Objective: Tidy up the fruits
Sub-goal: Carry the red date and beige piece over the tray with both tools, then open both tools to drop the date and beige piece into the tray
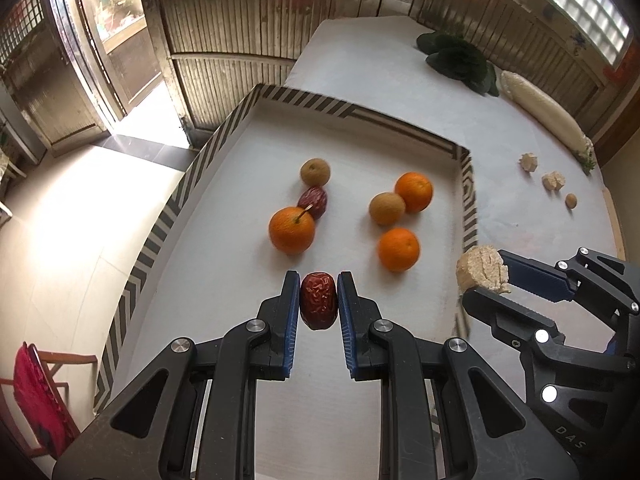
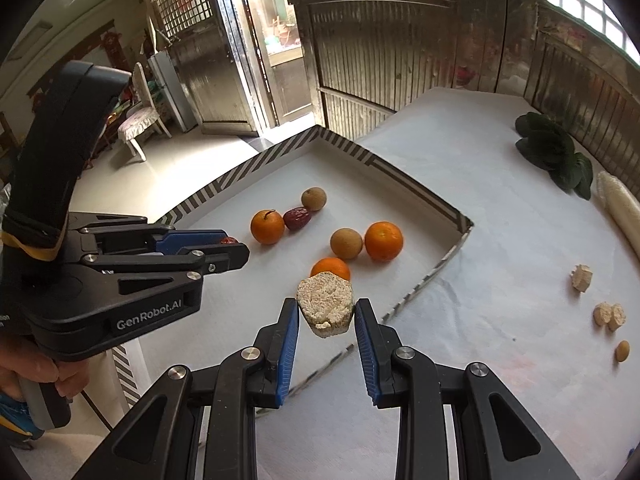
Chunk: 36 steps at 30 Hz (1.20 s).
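My left gripper [image 1: 319, 300] is shut on a wrinkled red date [image 1: 318, 300], held over the near part of a shallow white tray with a striped rim [image 1: 168, 216]. On the tray floor lie three oranges [image 1: 291, 230], two brown round fruits [image 1: 387, 209] and a second red date [image 1: 313, 201]. My right gripper [image 2: 326, 314] is shut on a pale, crumbly cut chunk [image 2: 326, 307] above the tray's near right edge [image 2: 416, 288]. In the left wrist view that right gripper [image 1: 486, 280] shows at the right with the chunk [image 1: 480, 272].
On the white tablecloth right of the tray lie small pale pieces [image 2: 582, 277], a small brown fruit [image 2: 622, 351], dark leafy greens [image 2: 556, 152] and a long white vegetable [image 2: 624, 212]. A hand [image 2: 36, 372] holds the left gripper's handle. A red chair [image 1: 36, 396] stands by the table's left.
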Each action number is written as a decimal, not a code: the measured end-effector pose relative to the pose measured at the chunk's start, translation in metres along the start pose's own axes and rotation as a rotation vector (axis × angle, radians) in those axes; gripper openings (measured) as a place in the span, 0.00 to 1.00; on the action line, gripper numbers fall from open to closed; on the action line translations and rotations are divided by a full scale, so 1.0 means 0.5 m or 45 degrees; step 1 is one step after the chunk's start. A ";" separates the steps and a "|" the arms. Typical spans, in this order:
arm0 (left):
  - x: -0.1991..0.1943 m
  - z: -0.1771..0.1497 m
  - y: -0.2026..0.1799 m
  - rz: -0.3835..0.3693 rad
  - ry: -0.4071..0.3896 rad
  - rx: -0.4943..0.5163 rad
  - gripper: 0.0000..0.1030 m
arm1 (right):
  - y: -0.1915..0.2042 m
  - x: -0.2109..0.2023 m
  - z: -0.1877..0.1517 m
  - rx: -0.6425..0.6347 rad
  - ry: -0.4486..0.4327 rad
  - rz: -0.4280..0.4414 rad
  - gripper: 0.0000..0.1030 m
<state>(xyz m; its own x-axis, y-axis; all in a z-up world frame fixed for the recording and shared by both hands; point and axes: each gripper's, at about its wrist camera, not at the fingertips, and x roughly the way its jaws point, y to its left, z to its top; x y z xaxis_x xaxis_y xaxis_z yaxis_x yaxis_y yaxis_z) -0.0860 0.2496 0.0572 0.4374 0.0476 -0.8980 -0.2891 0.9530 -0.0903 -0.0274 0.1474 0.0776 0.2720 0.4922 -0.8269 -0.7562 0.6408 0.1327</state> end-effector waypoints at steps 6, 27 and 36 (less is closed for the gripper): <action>0.027 -0.007 0.020 0.021 0.042 -0.020 0.18 | 0.018 0.034 0.008 -0.023 0.040 0.053 0.27; 0.095 0.026 0.019 0.081 0.057 -0.039 0.18 | 0.042 0.149 0.013 -0.045 0.161 0.073 0.27; 0.094 0.033 0.031 0.005 0.057 -0.094 0.18 | 0.015 0.106 0.013 0.027 0.112 0.121 0.28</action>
<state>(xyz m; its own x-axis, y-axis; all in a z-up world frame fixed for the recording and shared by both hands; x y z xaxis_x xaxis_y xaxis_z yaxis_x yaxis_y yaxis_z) -0.0560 0.2714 0.0205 0.3980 0.0361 -0.9167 -0.3534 0.9282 -0.1168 -0.0147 0.1821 0.0382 0.1462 0.4983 -0.8546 -0.7629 0.6067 0.2232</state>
